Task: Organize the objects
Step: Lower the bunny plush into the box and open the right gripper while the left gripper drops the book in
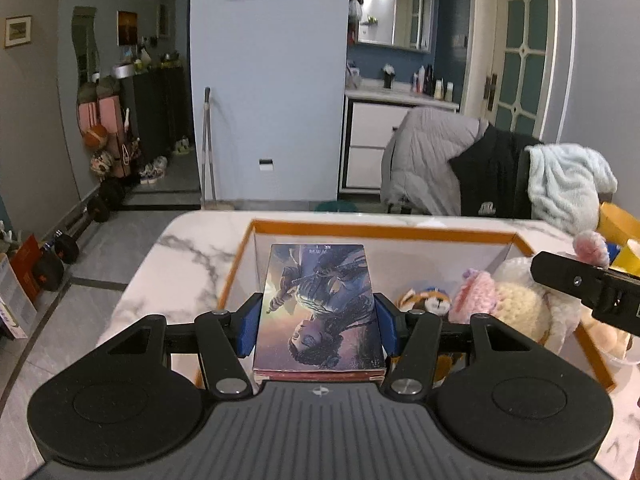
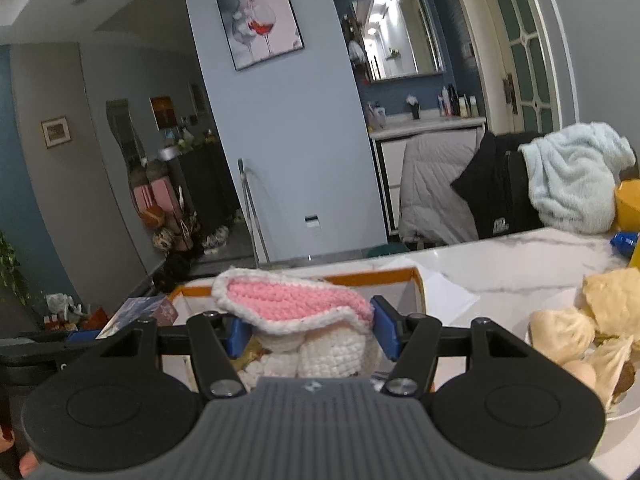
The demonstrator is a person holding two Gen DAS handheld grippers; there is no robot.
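My left gripper (image 1: 318, 328) is shut on a picture-covered box (image 1: 318, 304), its blue pads (image 1: 250, 330) pressing both long sides, held over the left part of an orange-rimmed white box (image 1: 376, 231). My right gripper (image 2: 306, 330) is shut on a crocheted white bunny with a pink ear (image 2: 288, 300), above the same orange-rimmed box (image 2: 376, 278). In the left wrist view the bunny (image 1: 516, 300) and the right gripper's black finger (image 1: 572, 280) show at the right. The picture-covered box (image 2: 140, 312) shows at the left of the right wrist view.
A small tiger plush (image 1: 428, 300) lies inside the orange-rimmed box. The marble table (image 1: 180, 256) runs around it. A plate of pale buns (image 2: 580, 332) sits at the right. Chairs draped with jackets and a light-blue towel (image 1: 568, 184) stand beyond the far edge.
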